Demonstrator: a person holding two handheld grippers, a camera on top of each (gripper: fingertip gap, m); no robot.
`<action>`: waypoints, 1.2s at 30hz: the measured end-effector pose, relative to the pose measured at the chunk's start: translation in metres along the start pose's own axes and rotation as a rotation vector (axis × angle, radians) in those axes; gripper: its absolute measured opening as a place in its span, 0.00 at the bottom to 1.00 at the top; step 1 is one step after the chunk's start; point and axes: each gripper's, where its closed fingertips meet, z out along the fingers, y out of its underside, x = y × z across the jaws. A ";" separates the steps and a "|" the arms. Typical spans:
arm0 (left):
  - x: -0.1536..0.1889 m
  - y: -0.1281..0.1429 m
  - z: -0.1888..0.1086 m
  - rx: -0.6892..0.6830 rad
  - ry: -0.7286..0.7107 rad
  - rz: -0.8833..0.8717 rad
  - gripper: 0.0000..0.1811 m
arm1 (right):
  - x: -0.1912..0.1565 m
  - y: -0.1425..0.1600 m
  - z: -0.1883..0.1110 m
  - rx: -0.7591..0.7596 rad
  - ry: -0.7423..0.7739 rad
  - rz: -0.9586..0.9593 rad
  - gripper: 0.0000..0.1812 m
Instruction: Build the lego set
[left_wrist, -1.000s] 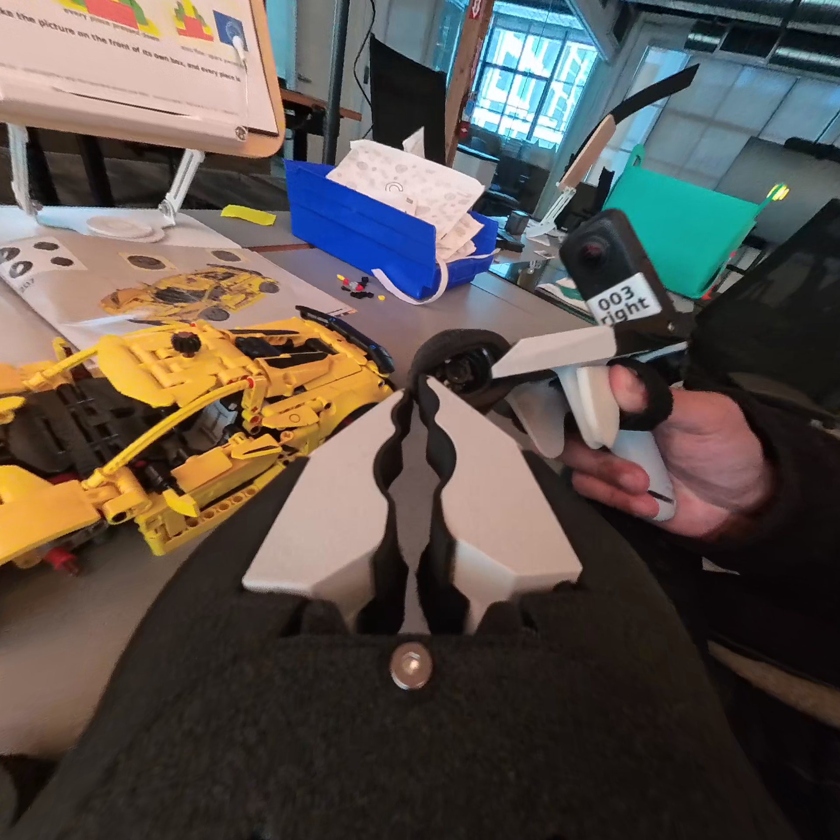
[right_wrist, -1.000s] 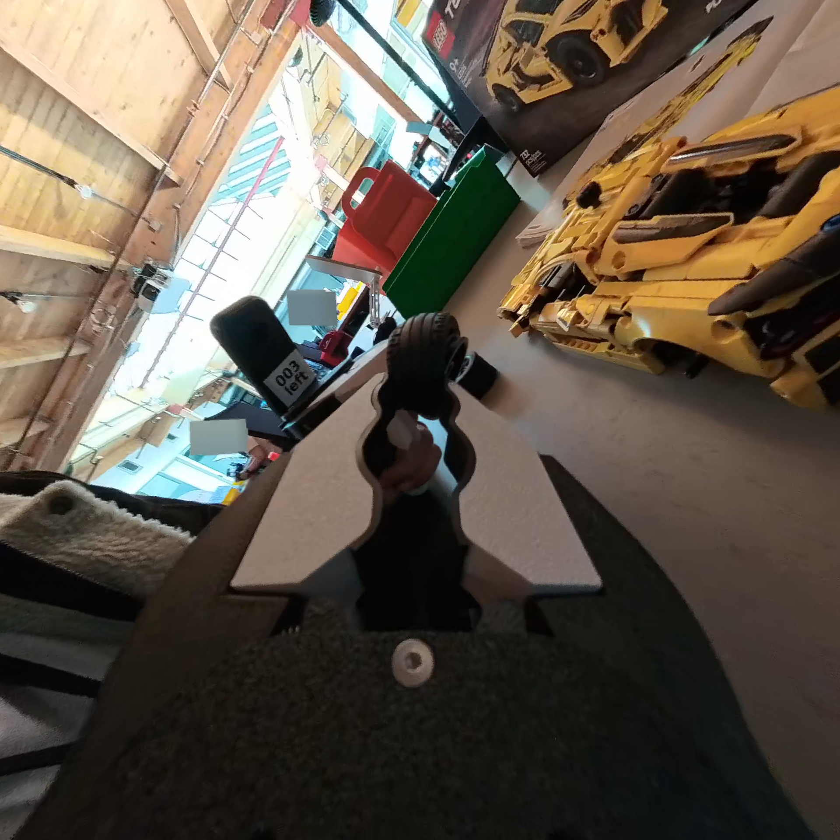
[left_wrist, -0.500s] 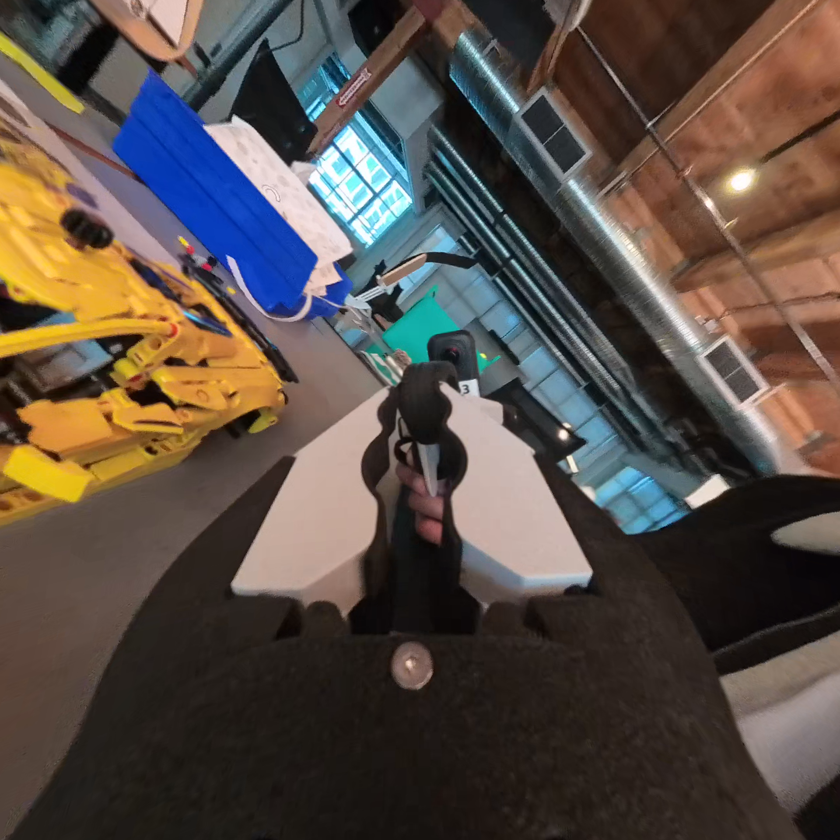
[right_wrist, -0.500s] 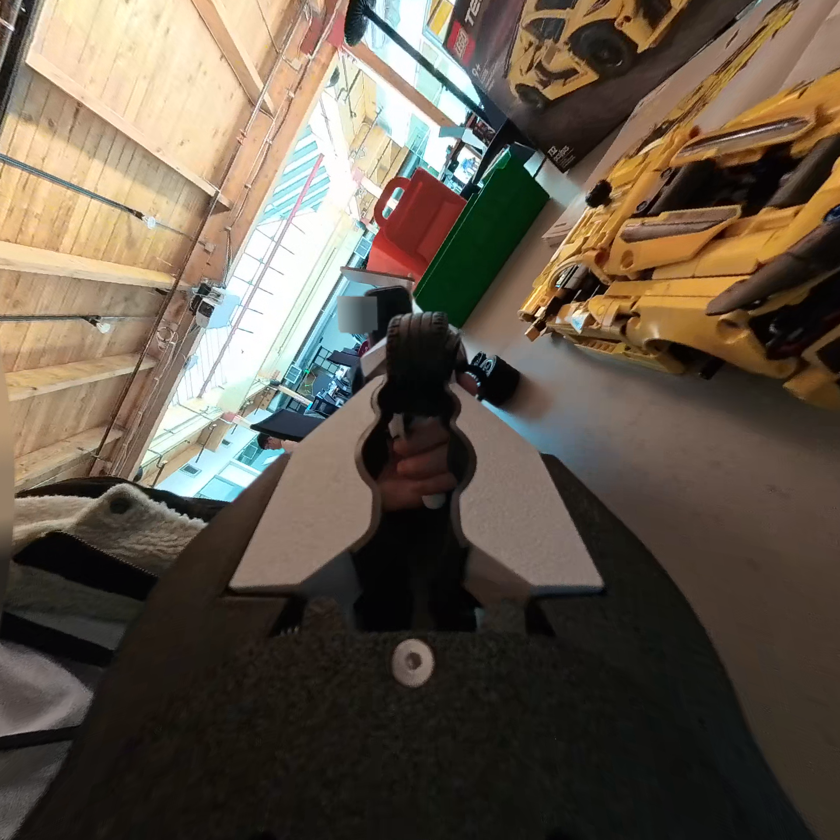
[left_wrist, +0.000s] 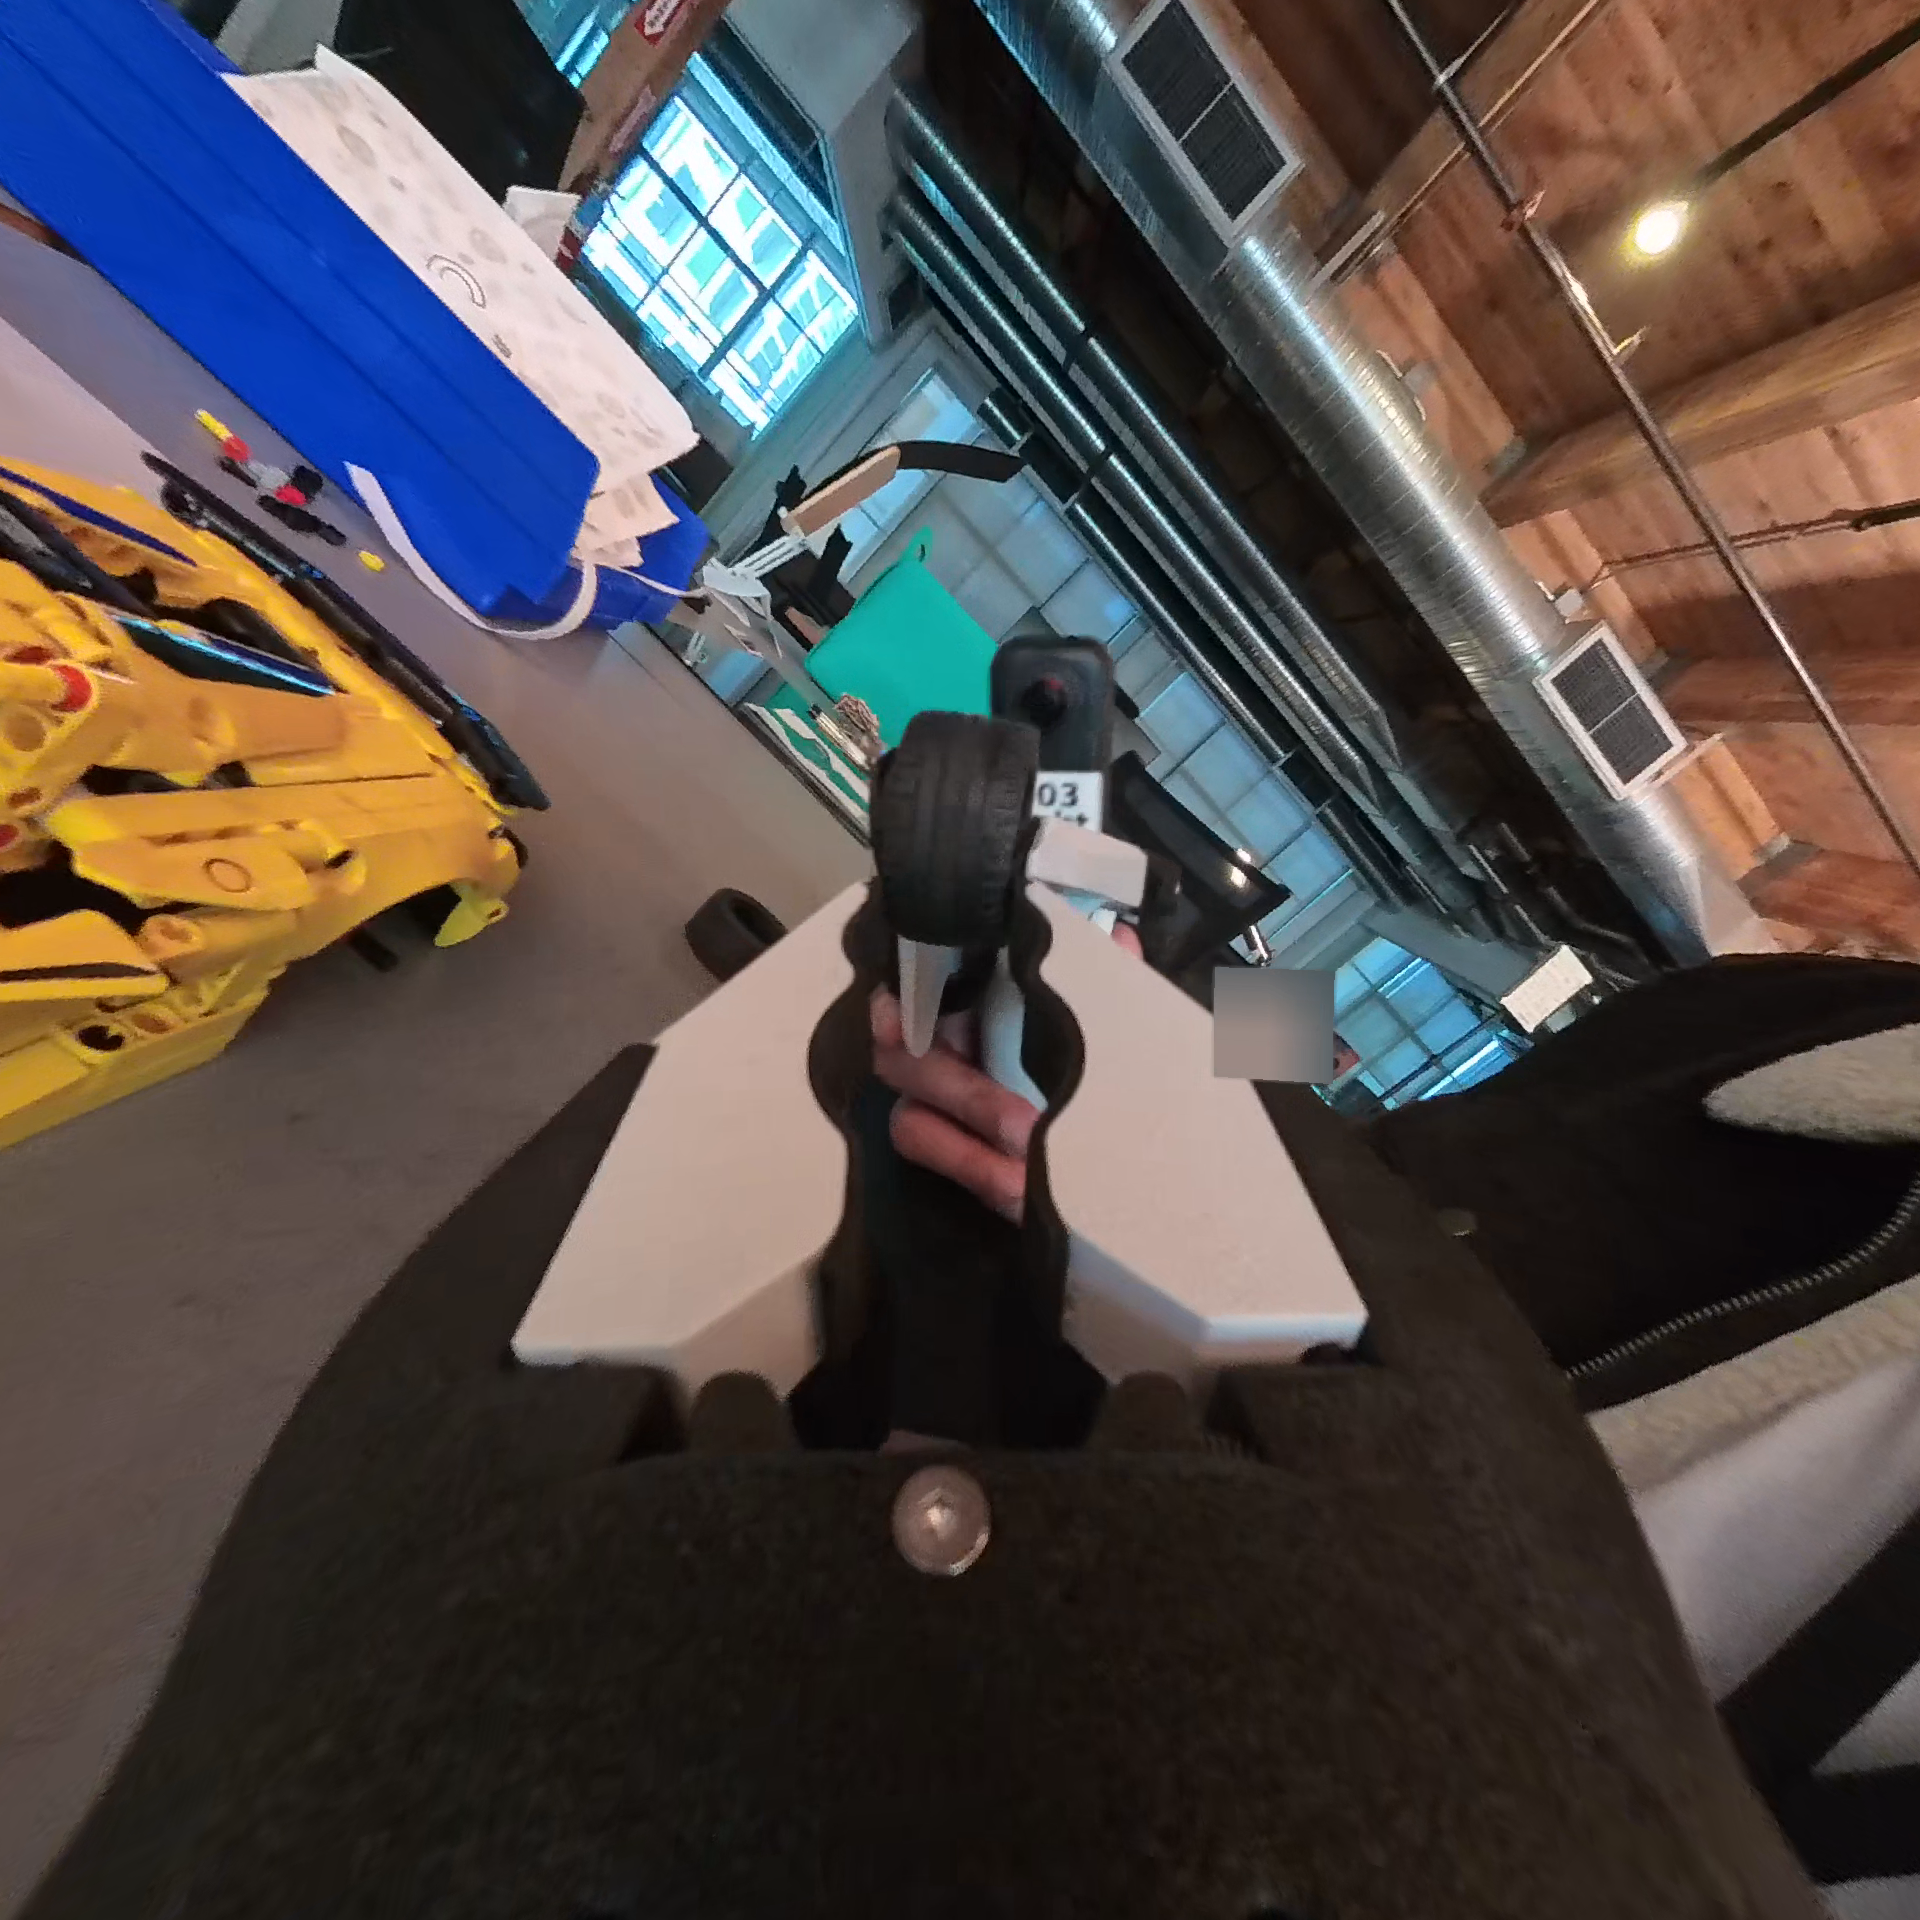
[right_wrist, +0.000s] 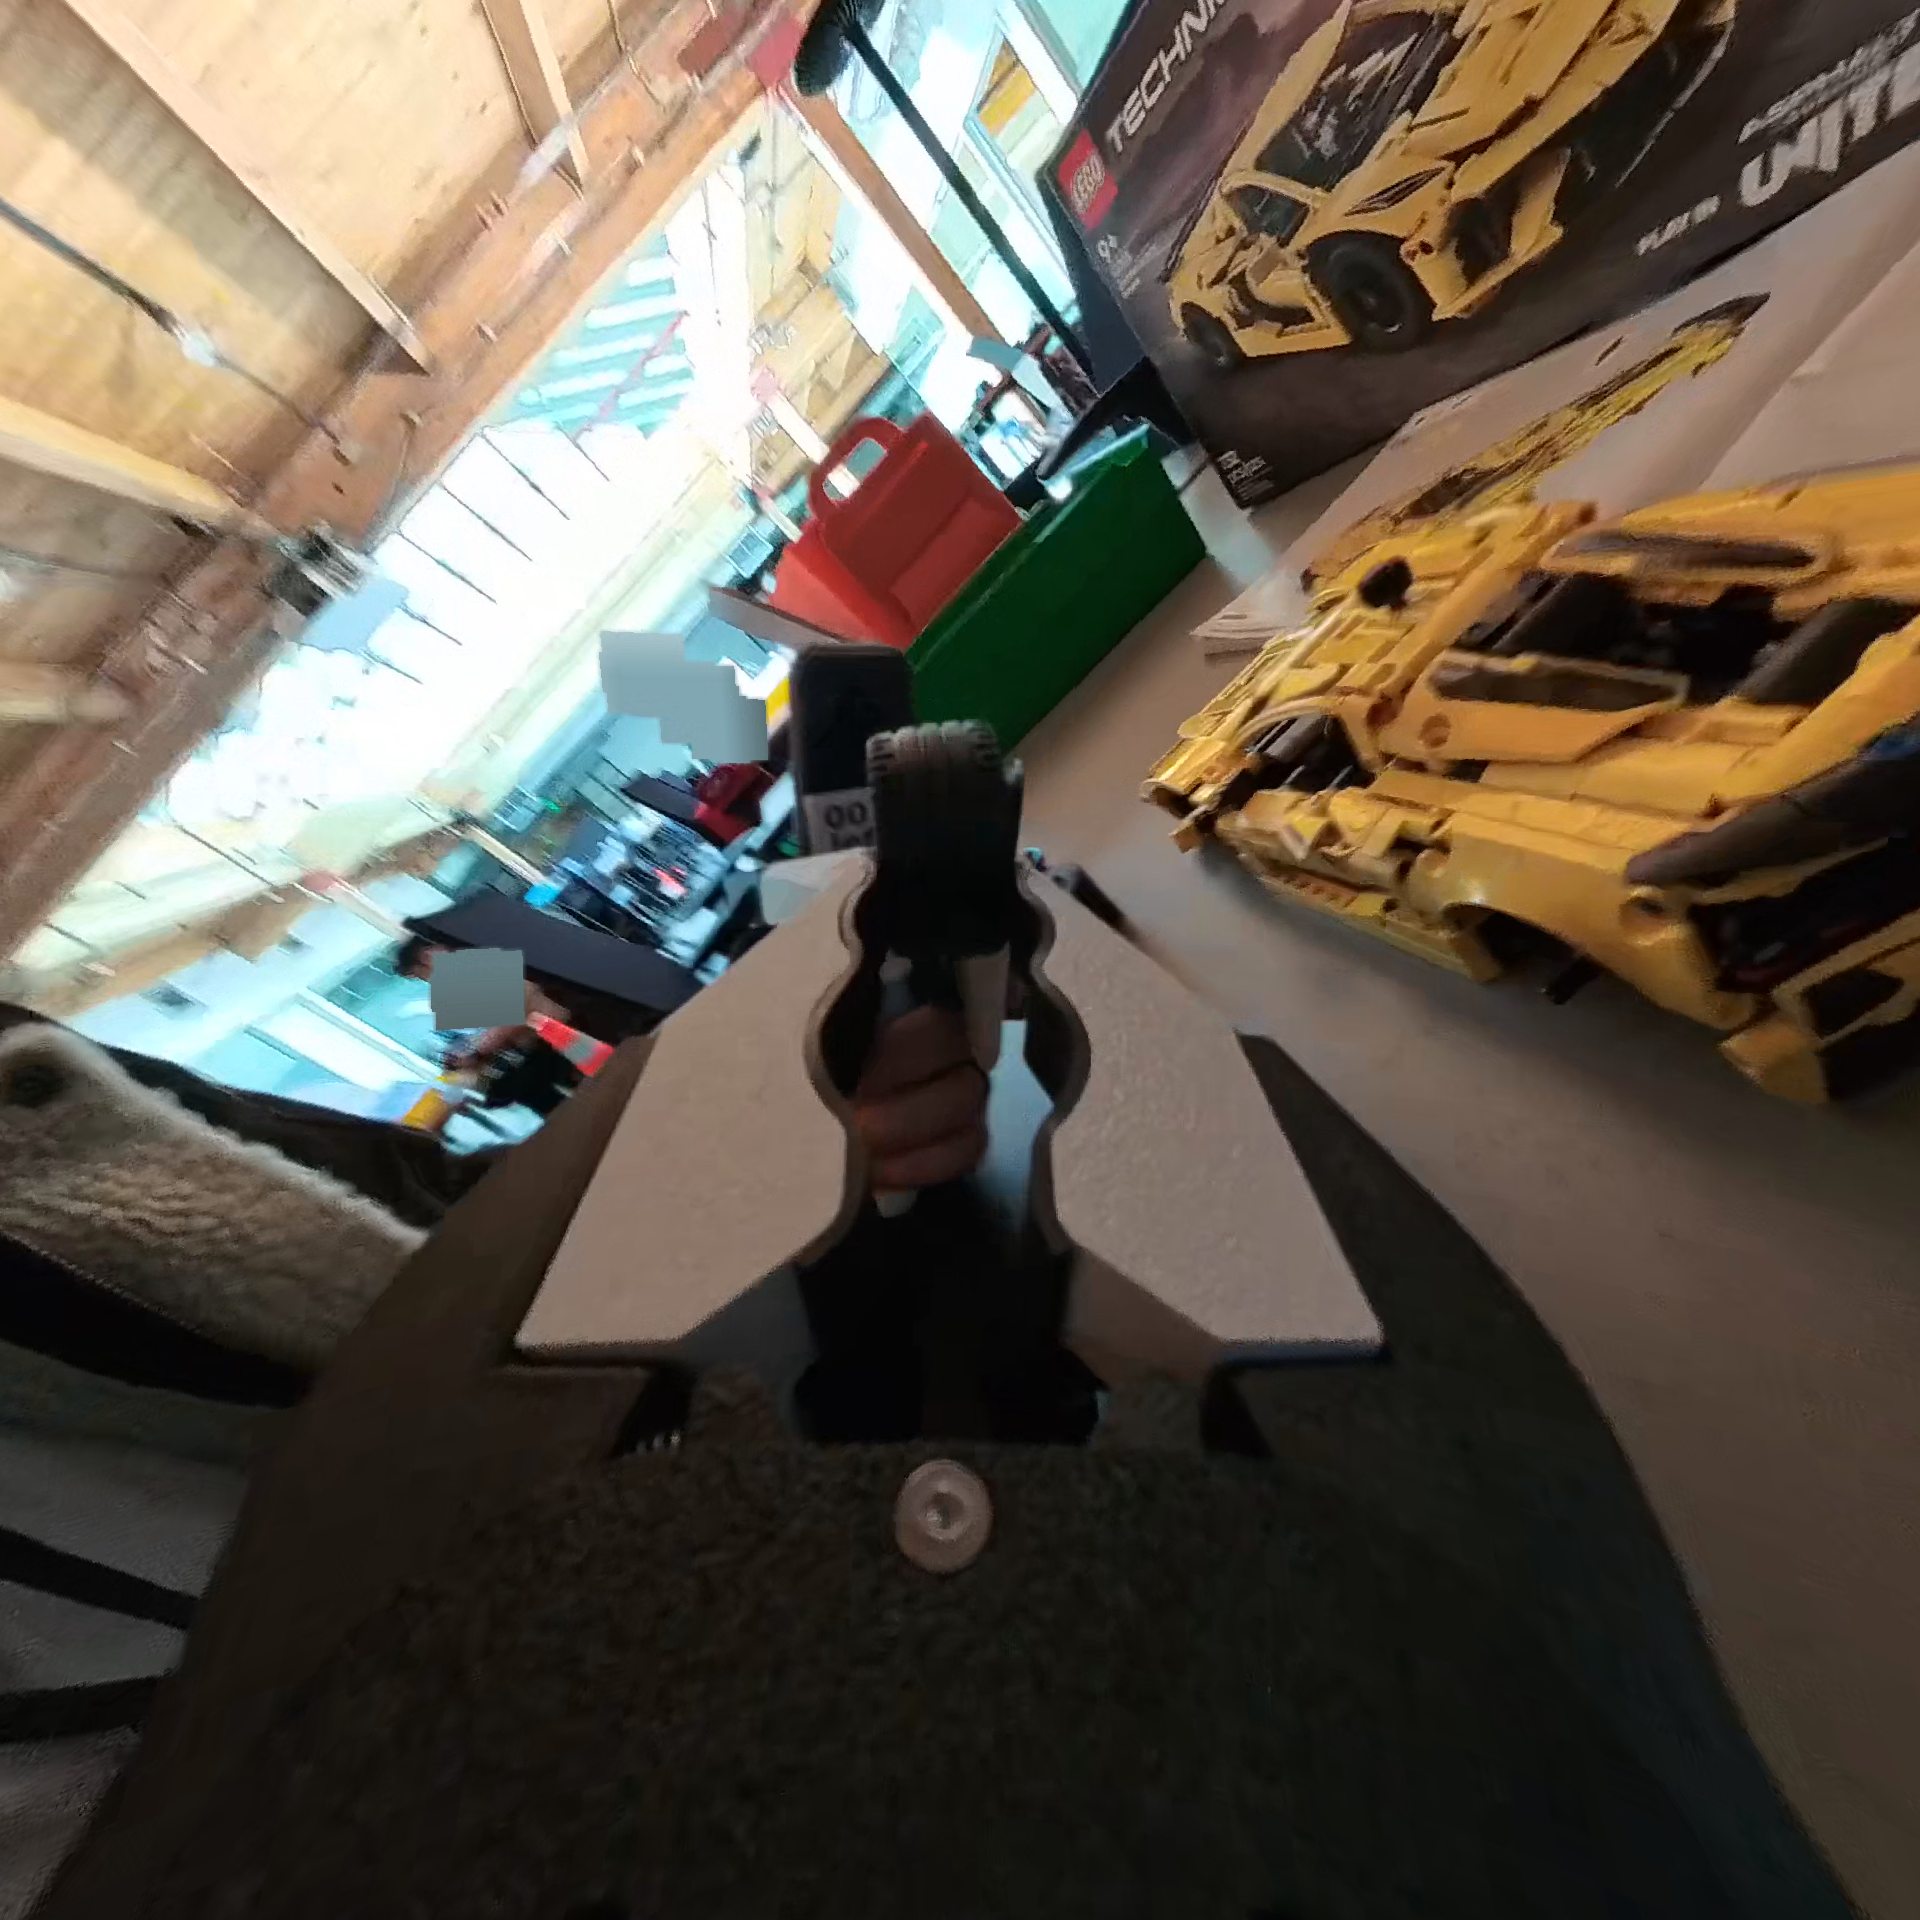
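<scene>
Grey bench below our jaws; both grippers, left and right, clamp one black tyre, yellow car beside.

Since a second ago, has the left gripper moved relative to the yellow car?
Yes. The left gripper has tilted up and swung right: the yellow car, then beside its fingers, now sits at the left edge.

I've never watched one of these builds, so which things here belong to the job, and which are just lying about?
Part of the job:
- black rubber toy wheel, gripped by both grippers
- yellow brick-built sports car
- spare black tyre on the table
- small loose pieces

Lying about:
- blue plastic bin
- green bin
- red carrier
</scene>
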 end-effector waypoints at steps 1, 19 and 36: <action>0.000 0.000 -0.001 -0.007 -0.006 0.003 0.13 | 0.001 -0.002 -0.002 -0.013 0.034 -0.079 0.13; -0.017 0.045 -0.002 -0.410 -0.246 0.392 0.13 | 0.015 0.024 -0.009 -0.768 0.189 -1.079 0.11; -0.018 0.019 0.003 -0.182 -0.242 0.269 0.17 | 0.020 0.015 0.004 -0.506 0.213 -0.424 0.04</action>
